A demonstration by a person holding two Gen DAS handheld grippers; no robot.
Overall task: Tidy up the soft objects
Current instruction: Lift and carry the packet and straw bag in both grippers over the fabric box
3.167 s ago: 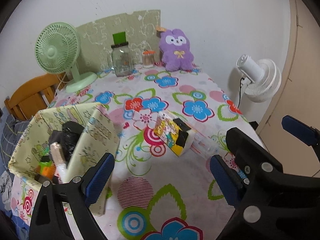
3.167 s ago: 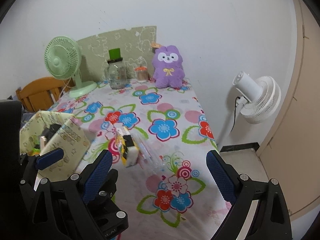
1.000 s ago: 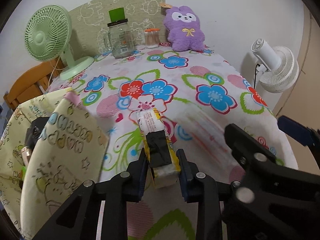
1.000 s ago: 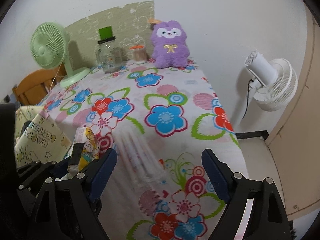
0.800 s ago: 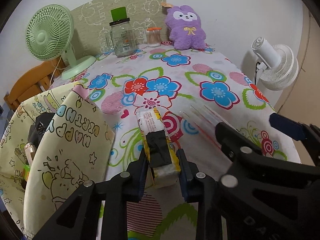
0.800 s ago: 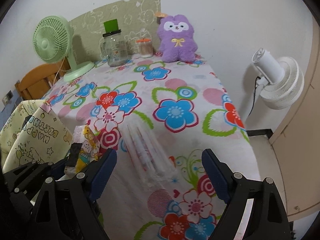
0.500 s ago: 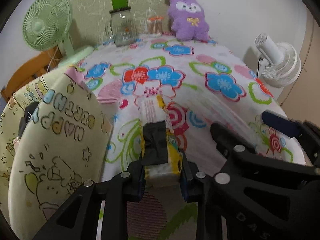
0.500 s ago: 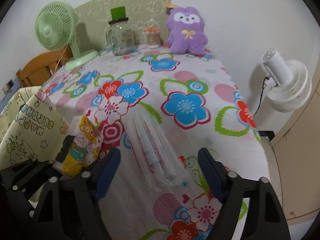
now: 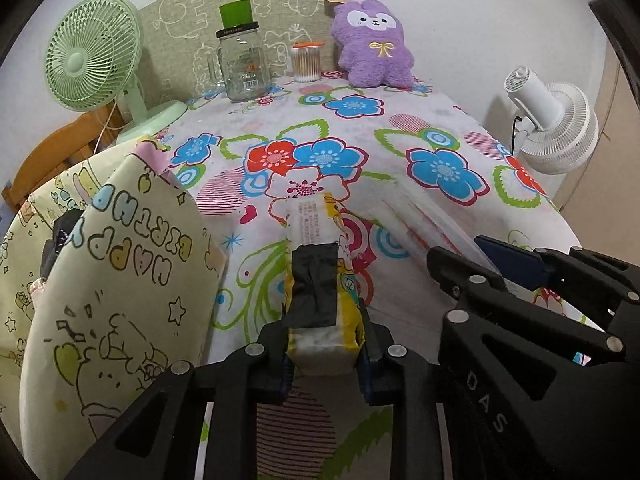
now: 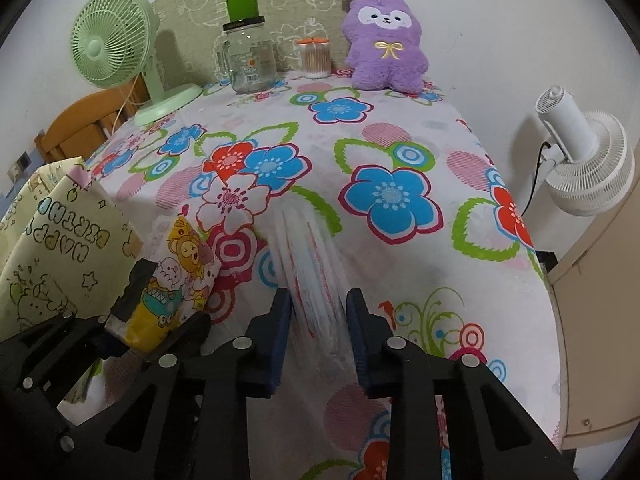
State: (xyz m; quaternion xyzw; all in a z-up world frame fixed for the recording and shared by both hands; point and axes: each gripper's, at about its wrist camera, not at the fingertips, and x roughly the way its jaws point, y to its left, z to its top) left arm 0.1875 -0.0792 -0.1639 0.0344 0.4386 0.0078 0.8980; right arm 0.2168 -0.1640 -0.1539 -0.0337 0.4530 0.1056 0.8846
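Closing around the clear packet of white pads [image 10: 310, 280], the right gripper [image 10: 316, 312] has its jaws drawn in from the wide spread they showed a second ago, and they are narrowing on the packet's near end, low in the centre of the right wrist view; the pads appear to touch the soft wrap on both sides, though how firm the grip is cannot be told. That packet lies on the flowered worktop [image 10: 400, 152], running up and away from the jaws. Just left of it, the cartoon-printed tissue pack [image 9: 320, 280] sits pinched between the narrow jaws of the left gripper [image 9: 324, 348], low in the centre of the left wrist view, its far end seemingly raised off the cloth, and that grip has hardly altered. At the left edge of both views stands the yellow gift bag [image 9: 100, 280], open, with dark items inside. With each hand apparently on a soft thing, the pick-up looks nearly complete, and carrying both to the bag is probably what remains.
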